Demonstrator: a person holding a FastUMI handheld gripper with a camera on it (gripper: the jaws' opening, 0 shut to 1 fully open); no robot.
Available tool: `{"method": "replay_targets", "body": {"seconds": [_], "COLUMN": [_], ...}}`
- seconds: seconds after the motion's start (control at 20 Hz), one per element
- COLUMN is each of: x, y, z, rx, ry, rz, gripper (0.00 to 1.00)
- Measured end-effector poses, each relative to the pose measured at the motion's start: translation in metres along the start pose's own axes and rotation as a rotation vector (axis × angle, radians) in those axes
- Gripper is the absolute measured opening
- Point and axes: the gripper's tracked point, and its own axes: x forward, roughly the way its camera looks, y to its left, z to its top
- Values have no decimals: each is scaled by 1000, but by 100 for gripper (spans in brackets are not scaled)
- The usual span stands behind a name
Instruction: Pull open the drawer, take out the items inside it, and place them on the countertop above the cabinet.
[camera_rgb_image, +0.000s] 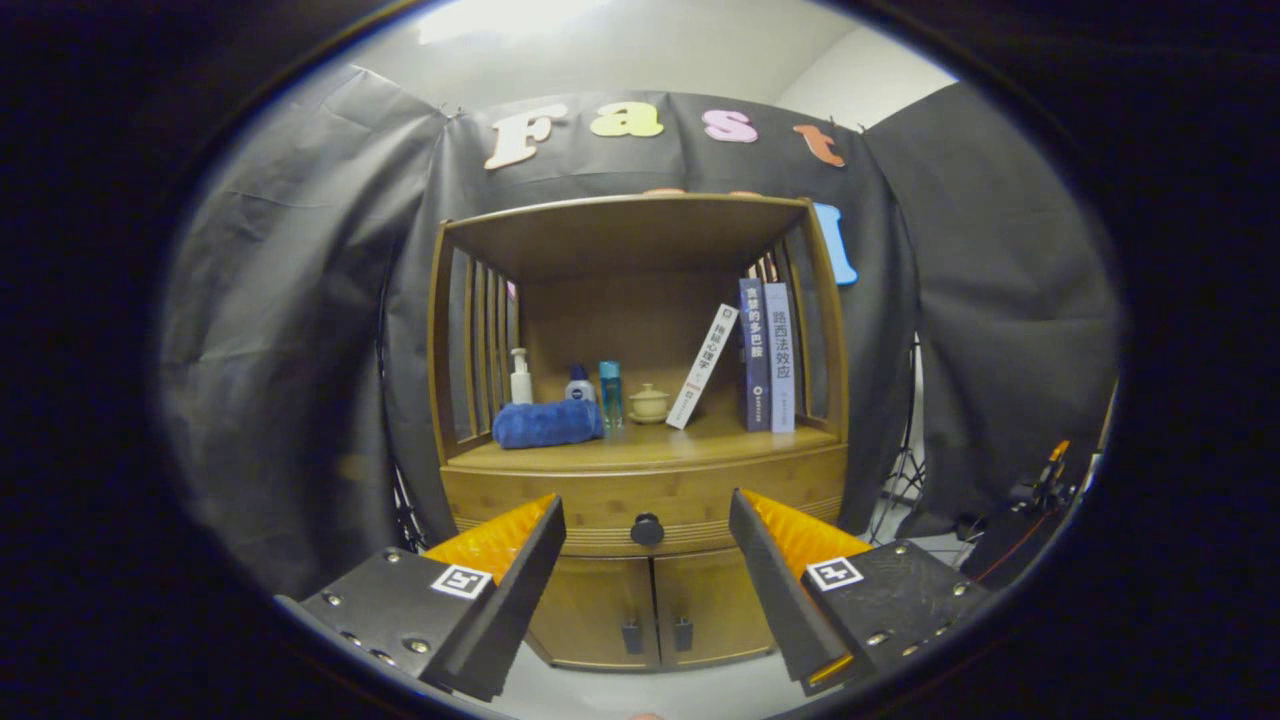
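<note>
3 bottles, 3 books (1 leaning), 1 towel, 1 lidded cup, 1 drawer knob, 2 cabinet doors.

Wooden cabinet countertop carries a rolled blue towel; behind the towel, three bottles; right of it, a lidded ceramic cup and books.

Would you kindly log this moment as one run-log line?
stage: approach | gripper: jaws open, holding nothing | drawer: closed | knob: ahead, between jaws, untouched | countertop: towel, bottles, books
</note>
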Motion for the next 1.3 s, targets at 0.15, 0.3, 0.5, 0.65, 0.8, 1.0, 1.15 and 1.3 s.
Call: {"method": "replay_targets", "body": {"seconds": [0.15, 0.3, 0.5, 0.65, 0.8, 1.0, 1.15, 1.3], "x": [34, 68, 112, 132, 150, 165, 174, 181], "y": [3, 1, 2, 5, 2, -3, 1, 10], "z": [-17, -32, -70, -101, -120, -122, -113, -138], "rx": [-20, -39, -44, -70, -76, -13, 41, -21], "ry": [29, 18, 35, 88, 121, 109, 92, 169], "rz": [43, 76, 89, 107, 104, 60, 57, 71], "gripper": [99, 99, 99, 99, 95, 82, 73, 67]}}
